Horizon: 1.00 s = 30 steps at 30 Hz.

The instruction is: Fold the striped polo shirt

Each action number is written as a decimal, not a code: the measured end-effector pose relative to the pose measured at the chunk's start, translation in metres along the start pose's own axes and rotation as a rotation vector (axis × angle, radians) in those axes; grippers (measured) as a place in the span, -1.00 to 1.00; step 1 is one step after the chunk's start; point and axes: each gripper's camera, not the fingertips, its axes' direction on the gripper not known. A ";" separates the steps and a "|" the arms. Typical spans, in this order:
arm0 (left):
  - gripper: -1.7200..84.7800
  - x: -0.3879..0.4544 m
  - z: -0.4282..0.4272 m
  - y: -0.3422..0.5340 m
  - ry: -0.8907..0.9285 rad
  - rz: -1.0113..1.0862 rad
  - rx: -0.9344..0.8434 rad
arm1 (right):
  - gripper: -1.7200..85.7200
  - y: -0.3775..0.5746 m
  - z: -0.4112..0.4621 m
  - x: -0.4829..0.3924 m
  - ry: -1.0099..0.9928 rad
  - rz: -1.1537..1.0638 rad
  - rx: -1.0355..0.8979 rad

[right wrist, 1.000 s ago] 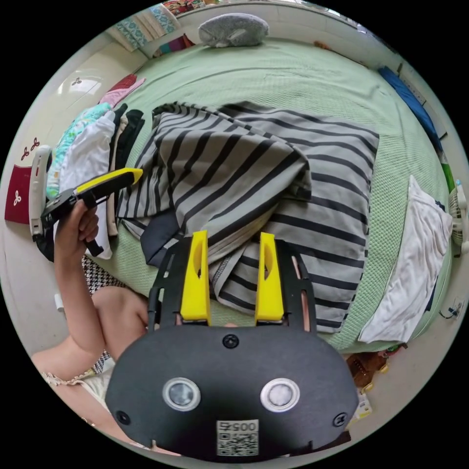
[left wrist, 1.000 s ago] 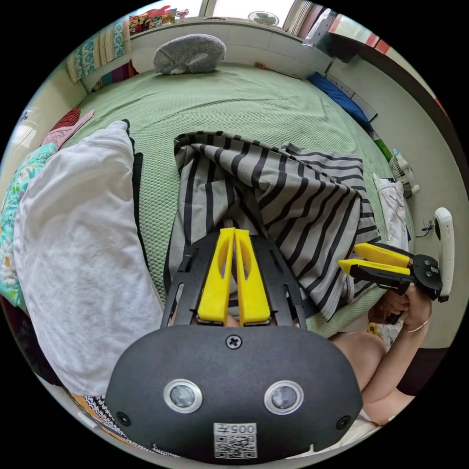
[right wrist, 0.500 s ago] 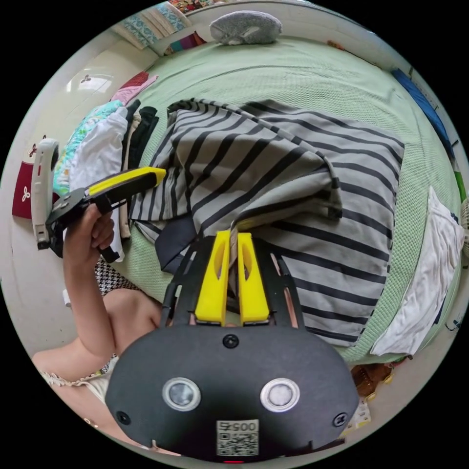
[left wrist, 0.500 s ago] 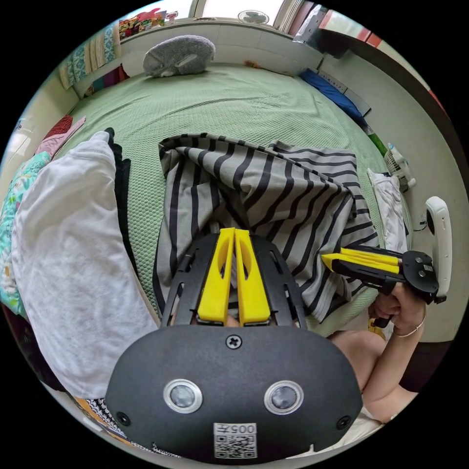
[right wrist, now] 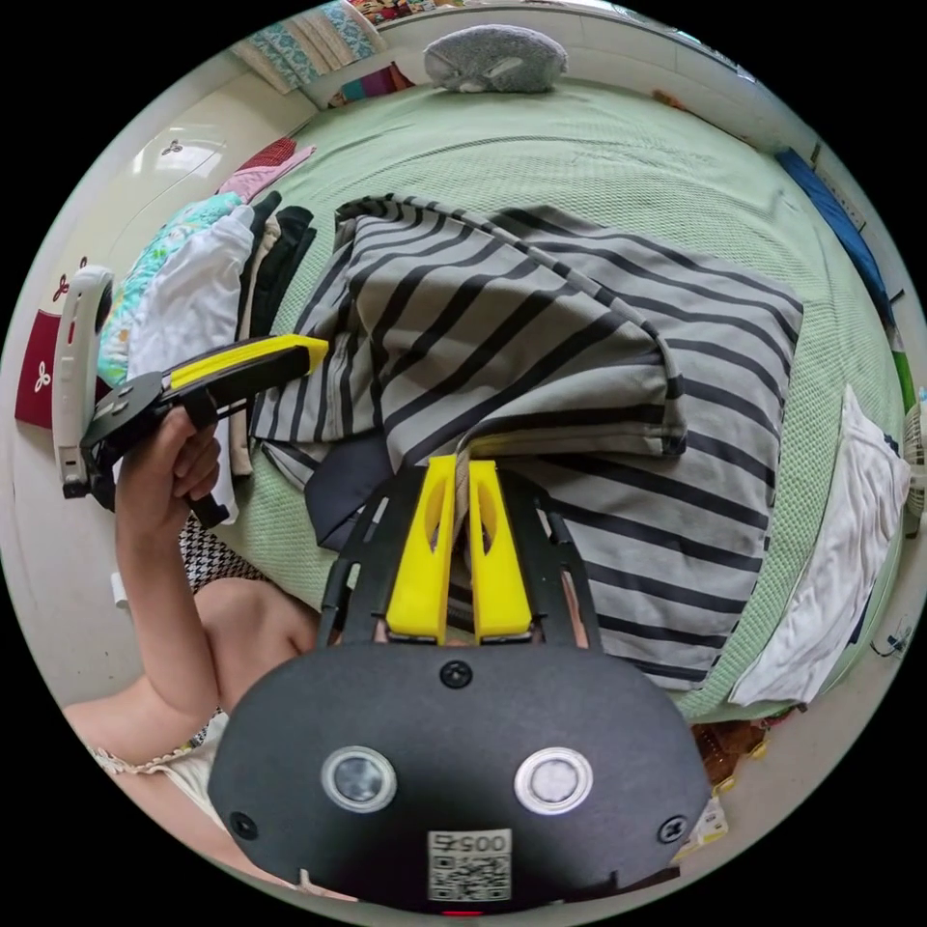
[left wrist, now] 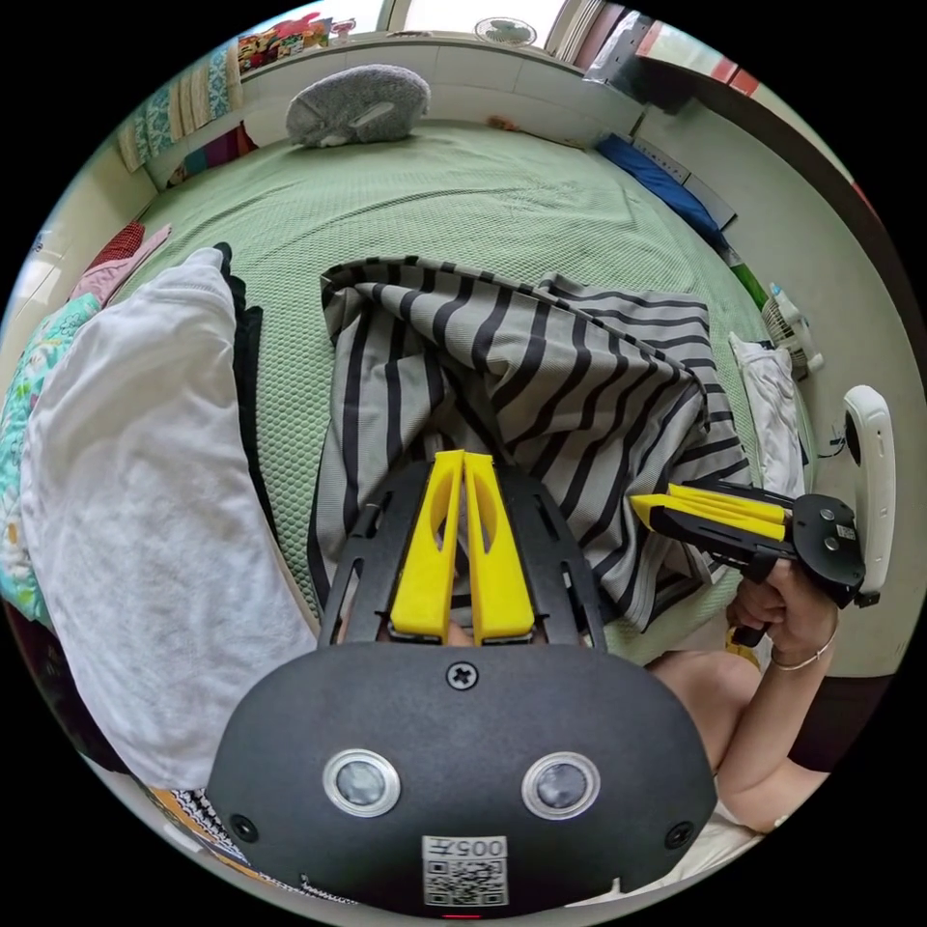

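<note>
The grey polo shirt with black stripes lies rumpled on the near part of a green bed, partly lifted into folds. My left gripper is shut on a bunch of its cloth at the near edge. My right gripper is shut on a fold of the shirt's hem, cloth showing between the yellow jaws. In the left gripper view the right gripper comes in from the right, held by a hand. In the right gripper view the left gripper reaches the shirt's left edge. The dark collar hangs near the bed's edge.
The green bedspread stretches away to a grey cushion by the far wall. A pile of clothes topped by white cloth lies left of the shirt. A white garment lies on the right edge. A person's knee is close by.
My right gripper went from open to shut on the shirt's hem a second ago. Since then both grippers keep their hold and the shirt has shifted only slightly.
</note>
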 end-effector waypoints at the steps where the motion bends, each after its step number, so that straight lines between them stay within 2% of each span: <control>1: -0.98 -0.001 0.000 -0.001 0.002 -0.002 -0.001 | -0.95 0.001 0.000 -0.002 0.005 -0.002 0.001; 17: -0.98 -0.008 0.007 -0.008 0.014 0.006 -0.013 | -0.99 0.019 -0.010 -0.031 0.028 0.013 0.062; 25: -0.98 -0.005 0.008 -0.016 -0.001 0.037 -0.014 | -0.99 0.048 -0.045 -0.042 0.102 0.081 0.337; 30: -0.97 -0.011 0.017 -0.024 0.004 0.034 -0.038 | -0.99 0.055 -0.046 -0.044 0.083 0.149 0.354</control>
